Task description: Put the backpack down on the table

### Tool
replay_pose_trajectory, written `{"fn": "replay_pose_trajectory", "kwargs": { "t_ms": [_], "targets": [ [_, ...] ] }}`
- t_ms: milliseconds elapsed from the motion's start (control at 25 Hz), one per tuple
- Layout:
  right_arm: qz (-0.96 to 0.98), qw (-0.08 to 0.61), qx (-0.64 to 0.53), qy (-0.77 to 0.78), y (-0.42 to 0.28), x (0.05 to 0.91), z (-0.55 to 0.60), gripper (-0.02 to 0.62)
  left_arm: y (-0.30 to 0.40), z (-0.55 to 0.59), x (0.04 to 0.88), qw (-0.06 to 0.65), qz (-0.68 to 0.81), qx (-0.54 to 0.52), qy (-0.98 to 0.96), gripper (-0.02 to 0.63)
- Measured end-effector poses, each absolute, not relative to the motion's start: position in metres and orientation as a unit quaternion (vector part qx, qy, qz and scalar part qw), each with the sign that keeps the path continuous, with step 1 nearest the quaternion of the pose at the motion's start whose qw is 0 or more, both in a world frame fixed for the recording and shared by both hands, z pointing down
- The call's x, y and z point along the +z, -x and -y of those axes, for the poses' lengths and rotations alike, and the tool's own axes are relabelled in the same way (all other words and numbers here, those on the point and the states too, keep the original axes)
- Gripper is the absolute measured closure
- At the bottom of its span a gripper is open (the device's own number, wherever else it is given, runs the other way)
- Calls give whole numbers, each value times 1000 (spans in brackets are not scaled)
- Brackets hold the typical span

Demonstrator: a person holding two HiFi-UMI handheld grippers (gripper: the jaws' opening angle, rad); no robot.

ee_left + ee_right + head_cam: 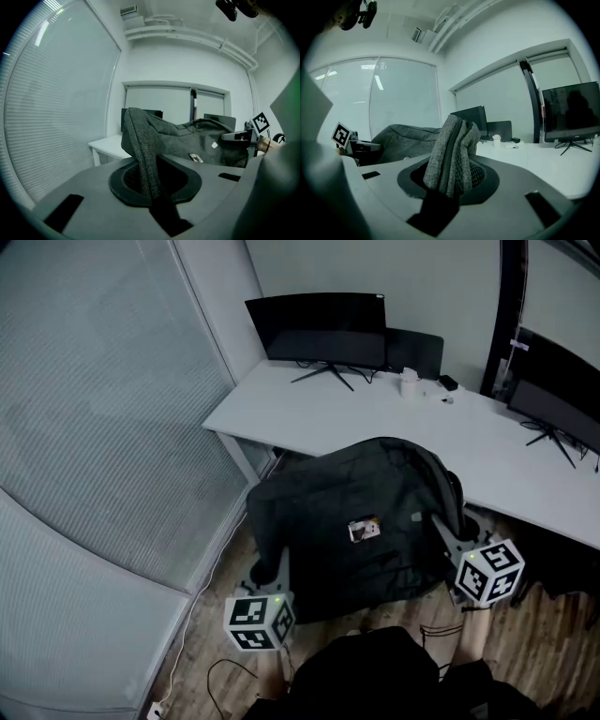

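Wide white table (375, 418) runs across the far side, with a bare stretch in its middle. A black flat monitor (319, 329) stands at its far left end and a small white cup (410, 383) just right of that. The dark grey fabric backpack (356, 521) hangs between my two tools, on the near side of the table edge and above the wooden floor (553, 643). Its far upper part overlaps the table edge in the head view; I cannot tell whether it touches there. Left gripper (150, 180): jaws nearly together, pinching a thin fold of the grey cloth at the bag's left side. Right gripper (447, 185): jaws roughly half apart, clamped on a thick bunch of cloth with a zip seam at the bag's right side. A small pale tag (364, 530) sits on the bag's upper face. Step in hand, as I judge: the carry, load not yet set down. Next move calls for raising both sides evenly so the bottom clears the edge, then taking the bag farther in over the bare stretch, clear of the cup. Then lower until the table bears the weight, and only then open both pairs of jaws.
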State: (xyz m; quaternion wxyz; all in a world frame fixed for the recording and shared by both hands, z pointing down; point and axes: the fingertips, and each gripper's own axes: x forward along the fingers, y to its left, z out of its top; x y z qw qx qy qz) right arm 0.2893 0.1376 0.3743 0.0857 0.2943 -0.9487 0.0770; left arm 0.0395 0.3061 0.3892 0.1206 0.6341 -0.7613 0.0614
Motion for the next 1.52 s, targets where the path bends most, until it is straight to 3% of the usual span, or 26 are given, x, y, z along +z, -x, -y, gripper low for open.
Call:
{"fn": "replay_pose_trajectory", "kwargs": {
  "t_ms": [800,1520],
  "targets": [
    [951,100,88,-277,-314,394,-117,474,-72,-299,410,146,778,58,-608,552],
    [952,109,88,-273,-243,399,-55,474,-2,-241,423,162,779,51,-603,551]
  ]
}}
